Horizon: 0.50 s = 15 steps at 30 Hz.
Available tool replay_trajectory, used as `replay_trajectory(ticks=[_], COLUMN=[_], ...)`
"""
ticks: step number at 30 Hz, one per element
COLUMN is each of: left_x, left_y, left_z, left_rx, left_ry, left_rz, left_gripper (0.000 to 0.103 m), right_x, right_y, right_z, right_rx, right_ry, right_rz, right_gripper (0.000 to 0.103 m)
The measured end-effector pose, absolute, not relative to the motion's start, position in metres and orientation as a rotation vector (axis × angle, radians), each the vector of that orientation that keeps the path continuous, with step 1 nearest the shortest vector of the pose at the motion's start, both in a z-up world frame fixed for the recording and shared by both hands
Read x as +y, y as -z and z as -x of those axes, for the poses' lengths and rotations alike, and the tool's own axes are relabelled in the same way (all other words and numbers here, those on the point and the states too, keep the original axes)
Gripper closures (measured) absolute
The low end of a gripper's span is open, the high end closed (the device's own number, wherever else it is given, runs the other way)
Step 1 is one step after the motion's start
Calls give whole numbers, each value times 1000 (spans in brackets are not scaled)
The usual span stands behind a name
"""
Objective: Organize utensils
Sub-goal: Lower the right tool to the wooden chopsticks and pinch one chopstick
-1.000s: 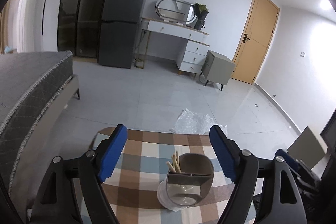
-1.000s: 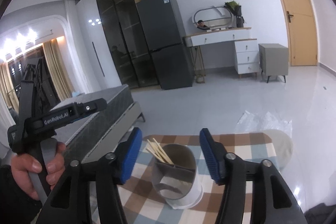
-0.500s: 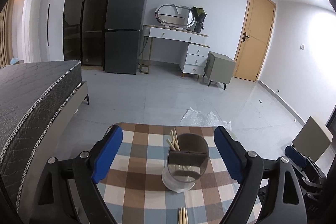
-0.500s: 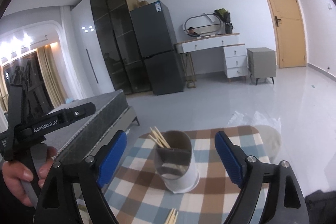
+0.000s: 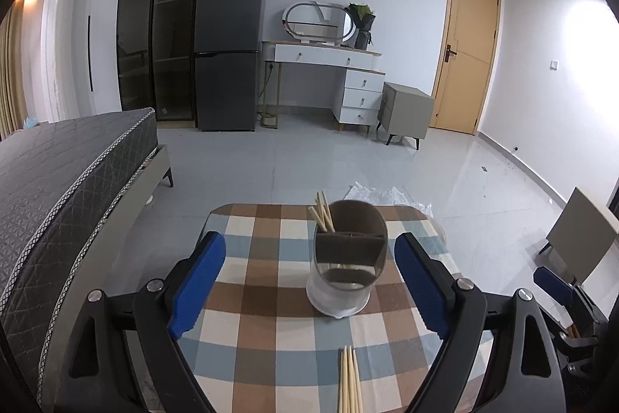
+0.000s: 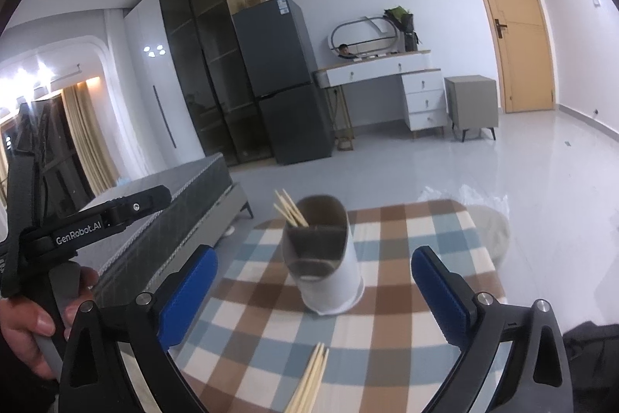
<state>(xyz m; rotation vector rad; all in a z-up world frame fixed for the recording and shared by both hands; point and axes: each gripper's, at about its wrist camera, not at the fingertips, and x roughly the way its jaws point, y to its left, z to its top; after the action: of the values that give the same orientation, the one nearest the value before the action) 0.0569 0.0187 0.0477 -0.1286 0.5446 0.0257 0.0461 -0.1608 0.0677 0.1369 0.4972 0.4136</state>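
Both claws tilt downward, left gripper (image 5: 309, 281) and right gripper (image 6: 314, 291) spread and just opening wider, empty, above the checked tablecloth (image 5: 271, 297), bed (image 5: 69, 173) at left.

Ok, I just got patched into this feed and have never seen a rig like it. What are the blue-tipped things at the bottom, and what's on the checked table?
No robot here: a person holds a hand-held gripper in each hand, with a wide-angle camera on each looking along its two blue-padded fingers. One picture is from the left gripper, the other from the right gripper. The right view also shows the person's left hand on the other tool's handle.

Both sets of jaws have just been opening; they stand wide apart with nothing between them, so nothing is held.

On the table, under its checked cloth, stands a divided utensil holder with a few chopsticks upright in its back left compartment. More loose chopsticks lie flat on the cloth nearer the cameras, probably next to go in.
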Motion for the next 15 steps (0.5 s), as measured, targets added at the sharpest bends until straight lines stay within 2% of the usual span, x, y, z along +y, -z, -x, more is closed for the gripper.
replay_trajectory(ticks=[15], left_x=[12], left_y=[5], left_z=[-42], left_rx=[593], left_ry=[-43], left_rz=[176], left_gripper=[17], right_x=[-159], right_y=[-9], right_z=[-33], right_rx=[629], right_ry=[-398], right_rz=[-105], right_gripper=[1])
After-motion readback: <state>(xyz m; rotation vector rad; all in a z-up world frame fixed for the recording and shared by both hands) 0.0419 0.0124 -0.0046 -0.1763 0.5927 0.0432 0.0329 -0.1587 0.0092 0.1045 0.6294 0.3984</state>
